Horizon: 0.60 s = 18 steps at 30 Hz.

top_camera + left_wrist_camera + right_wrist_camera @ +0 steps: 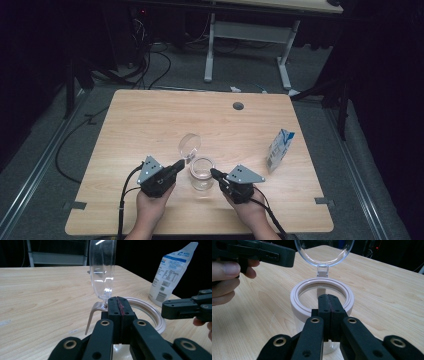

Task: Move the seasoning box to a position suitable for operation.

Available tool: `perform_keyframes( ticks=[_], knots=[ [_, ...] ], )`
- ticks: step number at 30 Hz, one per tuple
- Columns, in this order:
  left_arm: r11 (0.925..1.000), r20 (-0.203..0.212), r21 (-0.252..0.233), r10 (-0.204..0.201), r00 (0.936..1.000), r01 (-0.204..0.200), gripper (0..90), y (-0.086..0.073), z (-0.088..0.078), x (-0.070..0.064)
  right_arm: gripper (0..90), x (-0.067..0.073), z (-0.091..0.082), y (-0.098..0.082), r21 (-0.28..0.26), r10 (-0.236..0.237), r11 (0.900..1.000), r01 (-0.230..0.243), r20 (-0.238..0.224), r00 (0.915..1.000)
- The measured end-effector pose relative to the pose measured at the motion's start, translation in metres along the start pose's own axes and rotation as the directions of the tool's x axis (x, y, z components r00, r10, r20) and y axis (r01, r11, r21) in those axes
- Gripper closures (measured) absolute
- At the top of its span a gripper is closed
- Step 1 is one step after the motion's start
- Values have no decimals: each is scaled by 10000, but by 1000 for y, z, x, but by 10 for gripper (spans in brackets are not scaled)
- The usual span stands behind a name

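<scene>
Right now the clear glass jar with a pale pink rim (202,174) stands upright on the light wooden counter (140,125) between the two claws, its round transparent hinged lid (189,144) tipped up and back. The left claw (182,164) sits at the hinge side, jaws together, beside the metal clasp. The right claw (214,173), jaws together, rests at the opposite rim. Both hands lie low, pointing inward.
</scene>
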State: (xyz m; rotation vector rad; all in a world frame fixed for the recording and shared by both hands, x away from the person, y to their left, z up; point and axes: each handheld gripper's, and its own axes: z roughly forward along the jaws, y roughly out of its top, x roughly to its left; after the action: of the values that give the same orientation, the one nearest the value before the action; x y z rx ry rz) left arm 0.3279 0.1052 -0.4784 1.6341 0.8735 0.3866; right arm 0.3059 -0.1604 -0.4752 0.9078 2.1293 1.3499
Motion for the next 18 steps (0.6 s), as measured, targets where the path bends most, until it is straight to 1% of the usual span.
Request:
perform_keyframes(
  ticks=[1,2,5,6,9,10,11,12,13,15,16,17,18],
  knots=[
    [10000,0,0,0,10000,0,900,0,0,0,900,0,0,0,0,0,10000,0,0,10000],
    [10000,-39,45,75,10000,-75,900,-1,-1,1,881,0,0,1,50,139,9999,-139,-35,9999],
    [9998,-118,121,179,9998,-177,900,-3,-2,2,862,0,-2,1,-6,167,9999,-167,-144,9998],
    [9993,-181,284,231,9996,-225,900,-5,-4,5,852,0,-4,3,-48,156,9999,-156,-19,9999],
    [9989,-279,427,217,9994,-205,892,-8,-6,9,847,-4,-7,3,-95,225,9997,-225,-22,9997],
    [9973,-410,660,345,9986,-317,882,-11,-9,13,820,-10,-12,2,-142,303,9994,-301,94,9995],
    [9973,-410,660,345,9986,-317,877,-11,-9,13,820,-10,-12,2,-142,303,9994,-301,94,9995],
    [9960,-538,786,472,9974,-429,870,-13,-12,15,799,-15,-15,-1,-157,425,9990,-421,215,9989],
    [9944,-602,934,551,9967,-493,870,-15,-15,18,799,-15,-15,-1,-157,425,9990,-421,215,9989],
    [9917,-789,1147,677,9946,-584,846,-21,-21,23,778,-20,-17,-5,-61,540,9985,-538,356,9979],
    [9896,-887,1305,717,9935,-598,811,-25,-24,25,777,-25,-17,-10,41,655,9978,-658,516,9965],
    [9876,-981,1456,732,9925,-584,811,-28,-26,27,777,-25,-17,-10,41,655,9978,-658,516,9965],
    [9847,-1165,1628,820,9898,-624,794,-33,-29,30,773,-30,-17,-14,137,858,9961,-867,596,9945]
  ],
)
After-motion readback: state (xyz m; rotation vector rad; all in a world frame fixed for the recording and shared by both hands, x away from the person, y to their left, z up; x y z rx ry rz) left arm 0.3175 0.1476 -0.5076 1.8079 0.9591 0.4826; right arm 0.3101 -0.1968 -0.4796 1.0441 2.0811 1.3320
